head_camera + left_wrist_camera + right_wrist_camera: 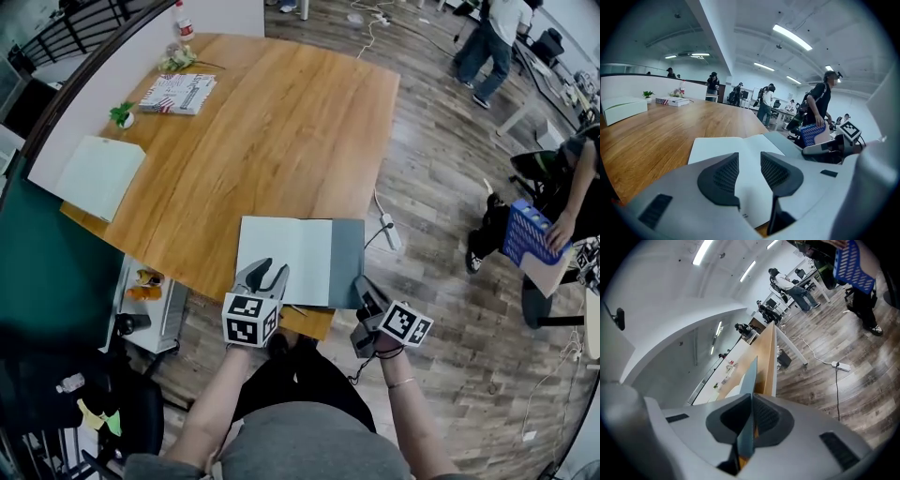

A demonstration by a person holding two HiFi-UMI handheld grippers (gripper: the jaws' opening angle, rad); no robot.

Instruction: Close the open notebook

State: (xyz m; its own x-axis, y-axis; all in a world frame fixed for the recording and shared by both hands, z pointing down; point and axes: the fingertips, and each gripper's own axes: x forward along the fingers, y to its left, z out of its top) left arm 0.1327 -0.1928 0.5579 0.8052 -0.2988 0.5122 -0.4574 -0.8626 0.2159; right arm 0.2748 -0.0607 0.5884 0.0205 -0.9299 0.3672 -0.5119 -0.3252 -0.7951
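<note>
notebook [286, 258] lies open | right tongs [751, 401] clenched on its grey cover [347, 264] | left tongs [749, 165] released above its page | closing pending

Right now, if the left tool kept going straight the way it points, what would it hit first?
Most likely the white page of the open notebook: it shows between the open jaws of the left tool, just ahead. Depth is unclear.

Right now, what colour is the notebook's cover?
Slate grey; the cover shows best in the head view.
</note>
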